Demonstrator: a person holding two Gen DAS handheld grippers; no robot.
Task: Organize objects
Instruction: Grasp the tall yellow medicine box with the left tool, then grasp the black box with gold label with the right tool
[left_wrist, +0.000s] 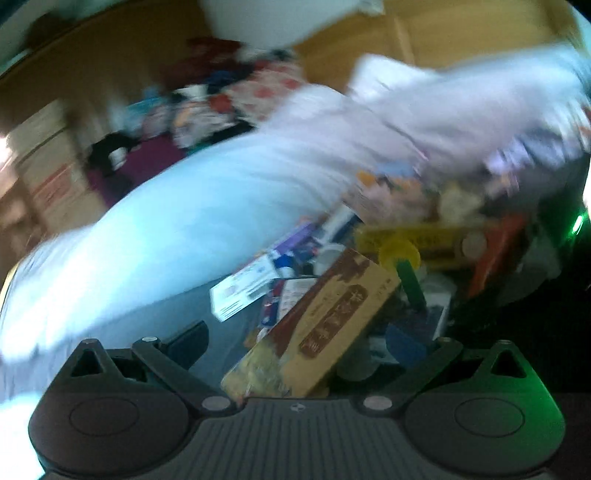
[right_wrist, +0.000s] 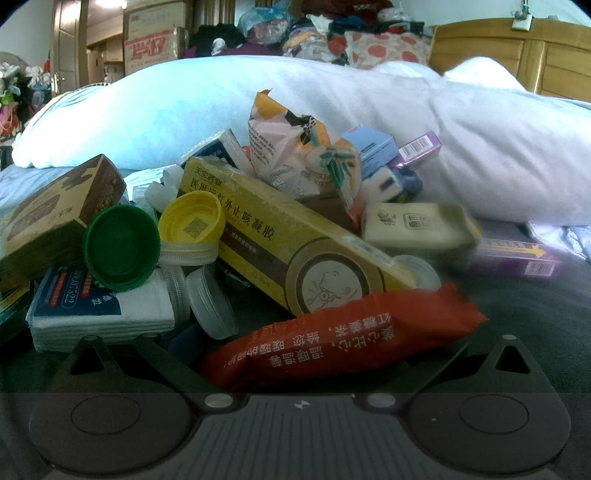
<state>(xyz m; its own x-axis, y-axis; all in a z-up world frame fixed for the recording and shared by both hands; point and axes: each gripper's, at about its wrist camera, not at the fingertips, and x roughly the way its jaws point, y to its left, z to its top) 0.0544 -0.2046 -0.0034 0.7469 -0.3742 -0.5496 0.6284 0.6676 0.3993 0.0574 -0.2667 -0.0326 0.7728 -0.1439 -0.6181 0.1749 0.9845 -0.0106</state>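
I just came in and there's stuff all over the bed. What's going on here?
A person is sorting a heap of small household things with a hand-held gripper in each hand. The left gripper is right at a brown box; that view is blurred, so I can't tell if it is gripped. The right gripper sits low at a red packet, with a long yellow box, a green cap and a yellow cap just beyond. A white pillow lies behind the heap.

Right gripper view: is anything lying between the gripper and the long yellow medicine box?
Yes. The red snack packet lies across the front of the right gripper, overlapping the near end of the yellow box.
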